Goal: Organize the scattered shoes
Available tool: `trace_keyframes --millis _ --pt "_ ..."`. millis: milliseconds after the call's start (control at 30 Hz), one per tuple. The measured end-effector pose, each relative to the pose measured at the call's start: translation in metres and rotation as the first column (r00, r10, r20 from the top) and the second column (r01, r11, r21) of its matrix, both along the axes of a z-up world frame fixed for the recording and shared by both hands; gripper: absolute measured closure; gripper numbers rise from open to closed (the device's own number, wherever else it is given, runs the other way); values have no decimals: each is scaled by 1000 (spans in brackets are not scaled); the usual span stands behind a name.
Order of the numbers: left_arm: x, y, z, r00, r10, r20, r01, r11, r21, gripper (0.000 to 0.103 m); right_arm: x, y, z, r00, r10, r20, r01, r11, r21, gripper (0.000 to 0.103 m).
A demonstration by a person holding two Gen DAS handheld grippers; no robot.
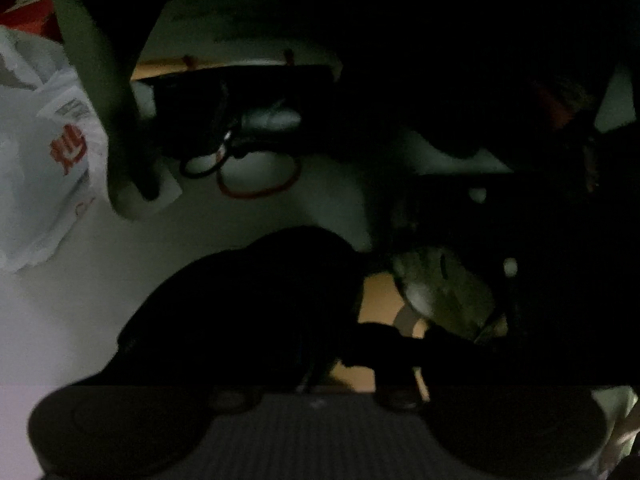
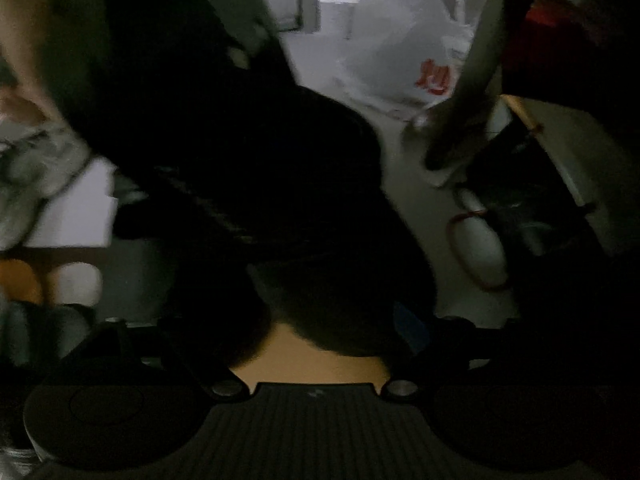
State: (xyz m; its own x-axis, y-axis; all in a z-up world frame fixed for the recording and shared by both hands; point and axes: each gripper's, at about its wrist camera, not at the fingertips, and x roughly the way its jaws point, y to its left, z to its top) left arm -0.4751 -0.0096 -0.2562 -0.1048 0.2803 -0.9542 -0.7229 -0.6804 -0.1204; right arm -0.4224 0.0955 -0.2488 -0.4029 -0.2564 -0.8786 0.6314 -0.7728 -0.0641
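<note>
The black shoe (image 2: pixel 256 184) lies on the pale floor (image 2: pixel 320 68), long and low, its heel end towards the right gripper (image 2: pixel 316 336); that gripper's jaws stand wide apart with the heel between them, and I can make out no pinch on it. The left gripper (image 1: pixel 384 344) is lost in shadow, so I cannot tell whether its jaws are apart or together. Just beyond it lies a second, grey-green shoe (image 1: pixel 444 292), beside the black one.

By my judgement the black shoe will be light and soft in the upper, stiffer at the sole and heel counter – so the heel rim or the collar is the place to take hold, not the toe, which would fold and let the shoe swing; a dull fabric or leather upper should not slip much.

The right view shows the black shoe whole, and a white plastic bag (image 2: pixel 404 52) further off towards the floor's far side, near a slanting grey leg (image 2: pixel 472 80). The left view alone shows the grey-green shoe; it also gives a red loop (image 1: pixel 260 184) and a black cord (image 1: pixel 204 168) lying on the floor under a white edge – clutter near the leg, apart from both shoes.
</note>
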Motion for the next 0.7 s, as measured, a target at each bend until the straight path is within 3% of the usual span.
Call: trace_keyframes --millis 67,167,267,367,567,633,667,700 --pt "4 -3 1 1000 24 -14 -24 998 -64 56 -5 1 -3 1000 -11 -12 11 999 40 7" --pt "10 -21 9 990 125 -60 -127 991 -29 29 -14 3 -4 1000 -28 -11 29 998 59 7" --pt "20 -39 20 971 222 -93 -220 975 37 29 -18 -3 1 999 -11 -31 12 999 46 6" --pt "35 -52 31 930 337 -144 -324 940 106 22 -16 -14 3 995 59 -80 -55 997 46 3" --pt "93 -55 59 819 486 -306 -443 874 200 23 -14 -25 5 990 106 -92 -107 994 -5 2" --pt "126 -55 71 739 583 -337 -528 813 246 16 -12 -29 1 989 129 -77 -130 991 -10 2" --pt "135 -56 74 717 607 -343 -549 795 259 14 -11 -32 -1 987 146 -71 -146 989 -3 2" --pt "153 -60 76 680 648 -344 -584 762 280 14 -8 -34 -3 984 163 -71 -163 987 4 1"
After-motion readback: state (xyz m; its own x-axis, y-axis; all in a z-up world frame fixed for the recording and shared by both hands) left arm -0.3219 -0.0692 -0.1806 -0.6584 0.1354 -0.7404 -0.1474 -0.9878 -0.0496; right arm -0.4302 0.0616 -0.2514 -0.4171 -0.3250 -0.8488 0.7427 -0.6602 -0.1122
